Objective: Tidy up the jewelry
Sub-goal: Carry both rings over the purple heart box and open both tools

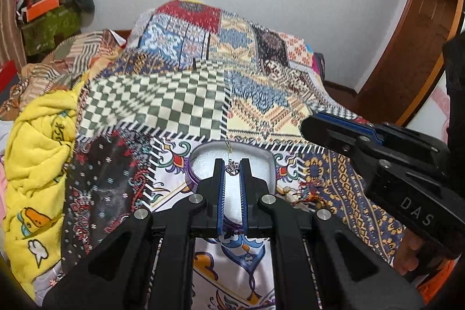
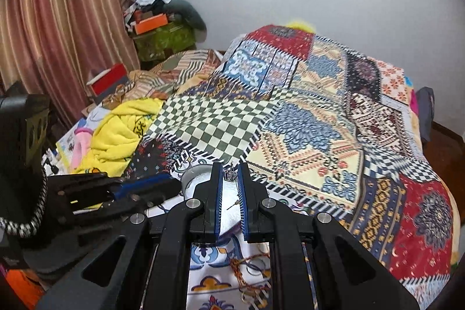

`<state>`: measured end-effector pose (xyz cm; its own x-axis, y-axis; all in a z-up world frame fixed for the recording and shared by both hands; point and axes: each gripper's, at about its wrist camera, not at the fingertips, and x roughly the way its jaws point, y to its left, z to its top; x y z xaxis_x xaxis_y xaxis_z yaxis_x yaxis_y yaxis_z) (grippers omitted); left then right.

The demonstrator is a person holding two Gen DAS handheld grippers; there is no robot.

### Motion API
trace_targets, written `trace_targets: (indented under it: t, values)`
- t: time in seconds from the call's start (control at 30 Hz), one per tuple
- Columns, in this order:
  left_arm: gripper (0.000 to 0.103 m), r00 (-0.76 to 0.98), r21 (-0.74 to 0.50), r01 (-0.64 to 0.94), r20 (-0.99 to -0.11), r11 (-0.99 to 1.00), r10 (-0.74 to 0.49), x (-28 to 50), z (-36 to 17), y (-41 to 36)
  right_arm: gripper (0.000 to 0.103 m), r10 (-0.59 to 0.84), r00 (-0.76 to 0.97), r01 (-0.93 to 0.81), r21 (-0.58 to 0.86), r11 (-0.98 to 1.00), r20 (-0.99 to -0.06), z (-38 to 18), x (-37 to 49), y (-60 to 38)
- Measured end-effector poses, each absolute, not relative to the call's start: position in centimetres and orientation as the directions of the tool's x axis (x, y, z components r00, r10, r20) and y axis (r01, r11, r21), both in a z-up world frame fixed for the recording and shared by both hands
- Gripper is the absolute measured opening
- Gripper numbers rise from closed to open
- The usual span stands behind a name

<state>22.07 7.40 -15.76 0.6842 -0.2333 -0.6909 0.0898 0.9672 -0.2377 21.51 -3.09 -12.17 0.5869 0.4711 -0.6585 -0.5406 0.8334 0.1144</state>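
left gripper [image 1: 232, 169]: lower centre of the left wrist view, blue-padded fingers drawn close together, pinching a small silver chain clump [image 1: 232, 168] at the tips; thin chain runs up from it to a small green-yellow bead [image 1: 229, 146].
right gripper [image 2: 231, 175]: lower centre of the right wrist view, fingers narrow, clamped on a small silver crown-shaped charm [image 2: 230, 175] at the tips.
tray [image 1: 261, 159]: white shallow dish with grey rim and purple side, lying on the bed just beyond the left gripper tips; in the right wrist view only its left rim shows [image 2: 191, 173].
pin [image 2: 234, 205]: small dark-tipped piece between the right fingers, lying on the white surface.
braided cords [image 2: 250, 266]: orange and dark threads on the quilt, bottom centre of the right wrist view.
quilt [image 1: 180, 98]: patchwork, checkered green-white patch mid frame, covers the bed.
yellow blanket [image 1: 37, 159]: left edge, crumpled.
other gripper seen: right gripper at right edge of the left wrist view [image 1: 319, 127], tips near the tray.
hand [image 1: 407, 254]: partly visible, lower right.
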Motion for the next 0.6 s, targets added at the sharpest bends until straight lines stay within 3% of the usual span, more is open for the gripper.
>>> trace_targets:
  t: [0.6]
  values:
    - [0.008,0.644,-0.204,0.105,-0.732,0.973,-0.224,24.7,-18.4,7.2,0.009,0.486,0.406,-0.57,0.201,0.797,-0.774,-17.0,25.4,-1.5]
